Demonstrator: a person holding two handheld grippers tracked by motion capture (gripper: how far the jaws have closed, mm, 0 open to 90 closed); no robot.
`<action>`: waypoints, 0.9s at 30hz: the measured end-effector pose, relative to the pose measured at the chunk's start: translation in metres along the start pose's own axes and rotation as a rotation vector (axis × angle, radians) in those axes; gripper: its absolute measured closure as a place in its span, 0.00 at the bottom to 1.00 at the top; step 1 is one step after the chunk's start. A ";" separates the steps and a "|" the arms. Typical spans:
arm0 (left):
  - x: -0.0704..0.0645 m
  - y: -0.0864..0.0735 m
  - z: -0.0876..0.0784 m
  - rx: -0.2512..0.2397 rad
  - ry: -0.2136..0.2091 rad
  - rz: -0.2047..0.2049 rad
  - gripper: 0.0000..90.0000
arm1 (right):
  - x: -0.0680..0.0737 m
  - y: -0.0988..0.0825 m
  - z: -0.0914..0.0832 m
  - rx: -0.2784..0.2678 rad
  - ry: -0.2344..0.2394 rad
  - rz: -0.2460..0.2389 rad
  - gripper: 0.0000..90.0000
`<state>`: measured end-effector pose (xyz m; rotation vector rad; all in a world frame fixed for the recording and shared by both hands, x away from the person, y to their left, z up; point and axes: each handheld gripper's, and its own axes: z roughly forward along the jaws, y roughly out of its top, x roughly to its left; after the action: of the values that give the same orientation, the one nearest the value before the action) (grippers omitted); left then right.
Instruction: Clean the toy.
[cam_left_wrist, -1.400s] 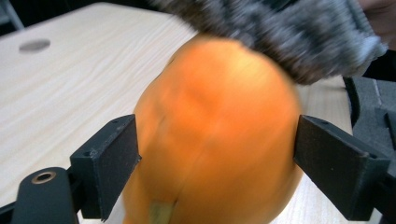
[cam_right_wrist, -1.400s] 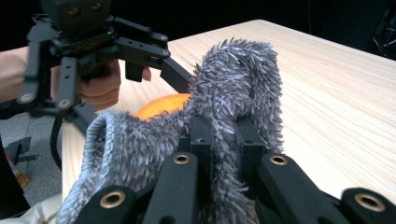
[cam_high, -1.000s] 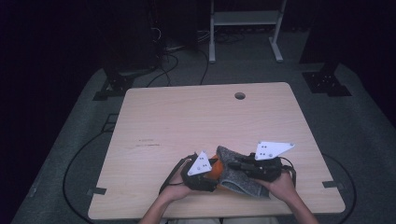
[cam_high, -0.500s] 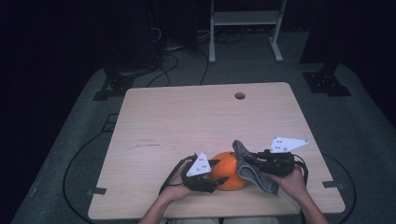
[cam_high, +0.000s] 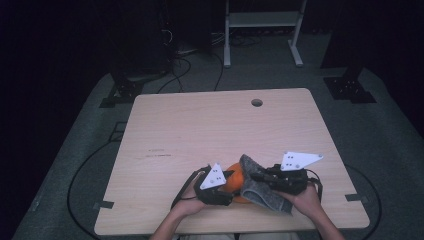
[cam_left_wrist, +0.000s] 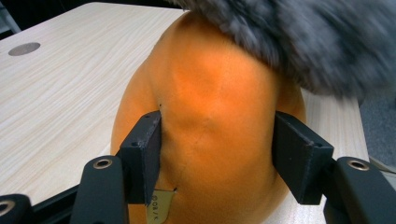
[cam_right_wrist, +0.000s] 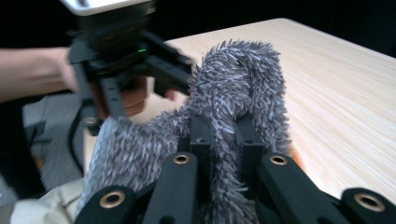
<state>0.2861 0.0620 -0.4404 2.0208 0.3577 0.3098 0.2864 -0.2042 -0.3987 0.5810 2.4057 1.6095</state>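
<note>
Left hand-held gripper clamps the round orange fruit; right hand-held gripper, at three o'clock, pinches the shaggy grey cloth: wipe gently, fruit steadied.

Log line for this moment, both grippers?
left gripper: shut on orange ball | right gripper: shut on grey cloth, draped on ball

smooth orange ball at table's near edge, fuzzy grey cloth draped against it
</note>
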 end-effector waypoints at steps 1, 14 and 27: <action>0.000 0.001 0.000 -0.002 0.000 -0.004 0.42 | -0.004 -0.002 -0.002 -0.003 -0.006 0.019 0.90; 0.008 -0.001 0.002 -0.017 0.009 -0.054 0.19 | -0.020 -0.019 -0.015 0.011 -0.064 0.085 0.90; 0.014 -0.007 -0.004 -0.021 -0.008 -0.076 0.38 | -0.028 -0.025 -0.011 0.000 -0.073 0.123 0.90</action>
<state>0.2965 0.0737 -0.4437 1.9817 0.4240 0.2573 0.3024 -0.2338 -0.4187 0.7875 2.3595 1.6050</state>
